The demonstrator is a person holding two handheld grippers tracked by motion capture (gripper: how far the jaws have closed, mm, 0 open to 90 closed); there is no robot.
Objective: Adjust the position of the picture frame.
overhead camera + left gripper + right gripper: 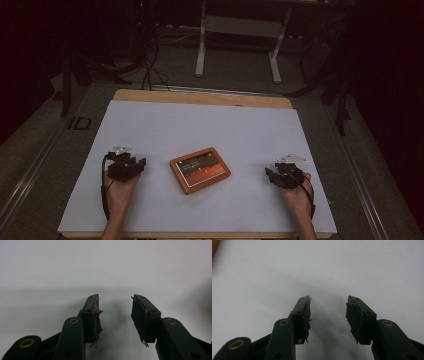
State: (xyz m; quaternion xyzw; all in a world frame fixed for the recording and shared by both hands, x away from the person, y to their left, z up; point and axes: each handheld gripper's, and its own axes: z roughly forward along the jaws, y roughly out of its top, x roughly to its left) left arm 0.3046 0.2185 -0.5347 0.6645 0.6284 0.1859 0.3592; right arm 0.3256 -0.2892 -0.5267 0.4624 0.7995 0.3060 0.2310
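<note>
An orange-framed tablet (200,169) with a dark lit screen lies flat near the middle of the white table cover (200,125). My left gripper (126,165) rests on the cover to the left of the tablet, held by a hand. My right gripper (281,175) rests to the right of it, also in a hand. In the left gripper view the left gripper (115,303) stands open over bare white surface, nothing between its worn pads. In the right gripper view the right gripper (328,304) is likewise open with an empty gap.
The white cover lies on a wooden table whose edge (200,97) shows at the back. Beyond it stand white desk legs (201,45) and dark cables (150,65) on the floor. An orange-brown corner (214,247) shows at the top left of the right gripper view.
</note>
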